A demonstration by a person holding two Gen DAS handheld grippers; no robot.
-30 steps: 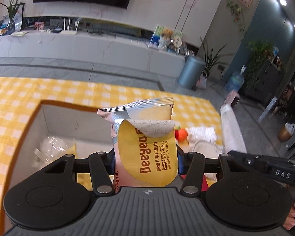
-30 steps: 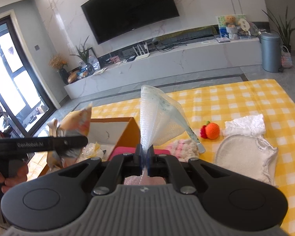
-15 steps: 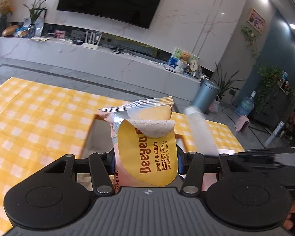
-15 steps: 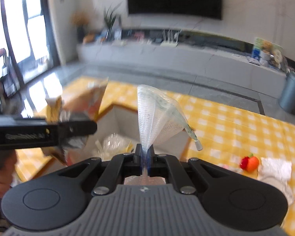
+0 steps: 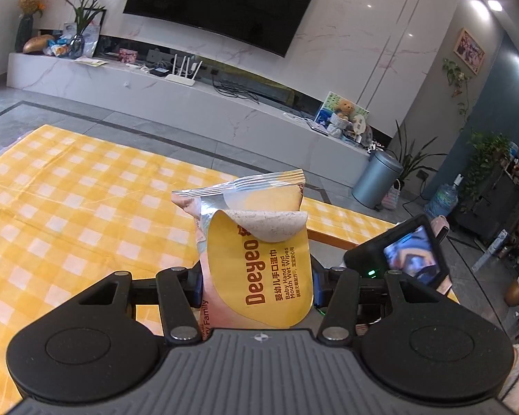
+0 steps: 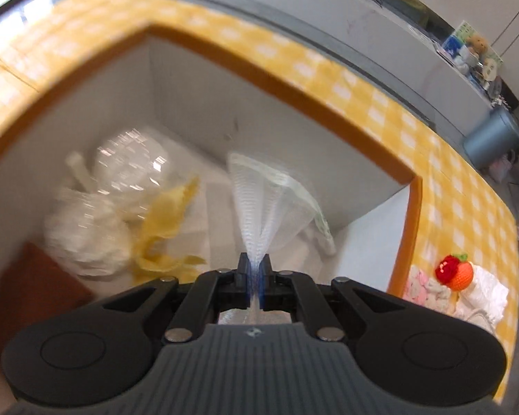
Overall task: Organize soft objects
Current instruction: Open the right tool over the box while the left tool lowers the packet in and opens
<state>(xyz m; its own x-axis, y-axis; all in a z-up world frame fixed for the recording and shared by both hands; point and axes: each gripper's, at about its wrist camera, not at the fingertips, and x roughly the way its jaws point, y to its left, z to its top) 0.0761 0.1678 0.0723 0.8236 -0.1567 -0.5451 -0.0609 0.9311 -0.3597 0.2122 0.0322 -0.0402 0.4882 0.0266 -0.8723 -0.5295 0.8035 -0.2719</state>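
My left gripper (image 5: pixel 256 276) is shut on a yellow pack of baby wet wipes (image 5: pixel 259 263), held upright above the yellow checked tablecloth (image 5: pixel 69 207). My right gripper (image 6: pixel 254 269) is shut on a clear bag of white mesh cloth (image 6: pixel 263 200) and points down into the open box with an orange rim (image 6: pixel 346 121). Inside the box lie clear bags of white stuff (image 6: pixel 97 231) and a yellow cloth (image 6: pixel 166 221). The right gripper's camera (image 5: pixel 411 252) shows at the right of the left wrist view.
To the right of the box, on the cloth, lie a red and orange knitted toy (image 6: pixel 455 271), a pink and white fluffy piece (image 6: pixel 422 290) and a white cloth (image 6: pixel 484 297). A TV wall, a long white bench and a grey bin (image 5: pixel 377 180) stand beyond the table.
My right gripper swung left and tilted down, from over the table to over the box's inside, still holding the mesh bag. My left gripper with the wipes moved left, off the box.
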